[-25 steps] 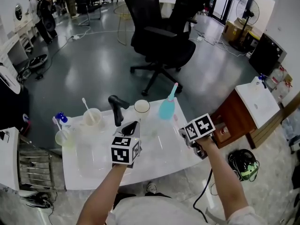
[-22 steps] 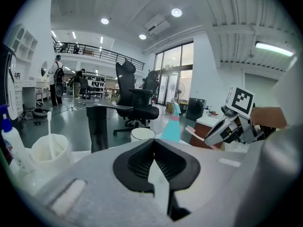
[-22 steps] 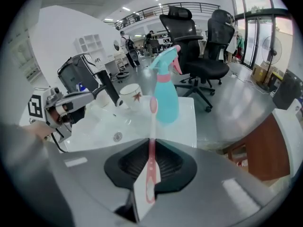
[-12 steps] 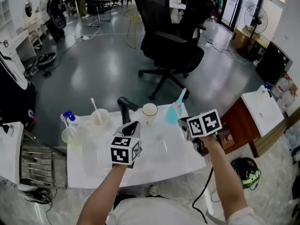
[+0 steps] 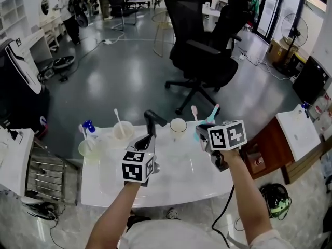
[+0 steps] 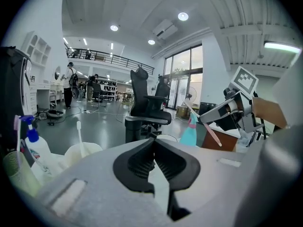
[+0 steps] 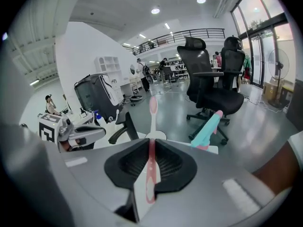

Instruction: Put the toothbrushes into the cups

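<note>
The right gripper (image 7: 151, 150) pinches a pink toothbrush (image 7: 152, 122) by its handle. The bristle end points away from it above the white table (image 5: 176, 178), near a white cup (image 5: 178, 126) and a teal toothbrush (image 5: 211, 114). The left gripper (image 6: 154, 145) hovers over the table, its jaws pressed together on nothing.

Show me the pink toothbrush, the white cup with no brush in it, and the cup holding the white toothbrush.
pink toothbrush (image 7: 151, 160): right gripper view, handle between the jaws.
empty white cup (image 5: 178, 133): head view, side wall.
cup with white toothbrush (image 5: 124, 136): head view, near wall.
</note>
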The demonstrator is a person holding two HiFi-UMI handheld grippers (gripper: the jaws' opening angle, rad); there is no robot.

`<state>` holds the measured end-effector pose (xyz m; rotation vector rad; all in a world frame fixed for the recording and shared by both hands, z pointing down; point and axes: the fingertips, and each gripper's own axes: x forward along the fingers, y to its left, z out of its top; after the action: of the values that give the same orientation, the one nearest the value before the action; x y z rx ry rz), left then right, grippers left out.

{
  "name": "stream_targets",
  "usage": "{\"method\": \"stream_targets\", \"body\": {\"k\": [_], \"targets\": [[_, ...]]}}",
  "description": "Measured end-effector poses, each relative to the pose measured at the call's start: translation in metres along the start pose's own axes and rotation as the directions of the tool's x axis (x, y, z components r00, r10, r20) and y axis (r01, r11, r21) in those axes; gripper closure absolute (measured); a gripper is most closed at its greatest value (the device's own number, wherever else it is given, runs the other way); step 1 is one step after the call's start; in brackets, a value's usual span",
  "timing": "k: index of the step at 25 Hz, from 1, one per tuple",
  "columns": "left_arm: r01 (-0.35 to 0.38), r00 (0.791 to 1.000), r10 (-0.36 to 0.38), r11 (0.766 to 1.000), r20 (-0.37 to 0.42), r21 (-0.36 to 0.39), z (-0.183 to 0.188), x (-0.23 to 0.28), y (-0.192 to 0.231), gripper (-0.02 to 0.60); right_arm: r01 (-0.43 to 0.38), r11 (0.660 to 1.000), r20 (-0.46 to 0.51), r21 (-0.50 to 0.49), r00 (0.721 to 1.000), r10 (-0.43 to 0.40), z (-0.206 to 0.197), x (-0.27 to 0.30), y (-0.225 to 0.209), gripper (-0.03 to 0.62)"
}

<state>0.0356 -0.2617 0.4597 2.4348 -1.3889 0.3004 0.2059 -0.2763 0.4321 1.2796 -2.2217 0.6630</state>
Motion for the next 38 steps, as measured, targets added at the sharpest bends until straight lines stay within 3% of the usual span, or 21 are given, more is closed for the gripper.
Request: {"method": "stream_targets", "body": {"k": [10, 19, 38], "targets": [[-0.015, 1.000, 0.015, 1.000, 0.004, 0.009, 0.010, -0.008, 0.027, 0.578, -0.013, 1.000, 0.172, 0.026, 0.985, 0.009, 0.049, 0.014, 0.021, 0.553], [-0.032, 0.999, 0.032, 0.999, 0.006, 0.003, 0.013, -0.013, 0.055, 0.578, -0.002, 0.998, 0.267, 0.065, 0.964, -0.015, 0.064, 0.035, 0.024, 0.553], [-0.018, 0.999, 0.019, 1.000, -0.026, 0.019, 0.005, 0.001, 0.061, 0.578, 0.051, 0.997, 0.439, 0.062, 0.896, -0.073, 0.080, 0.063, 0.006, 0.554]]}}
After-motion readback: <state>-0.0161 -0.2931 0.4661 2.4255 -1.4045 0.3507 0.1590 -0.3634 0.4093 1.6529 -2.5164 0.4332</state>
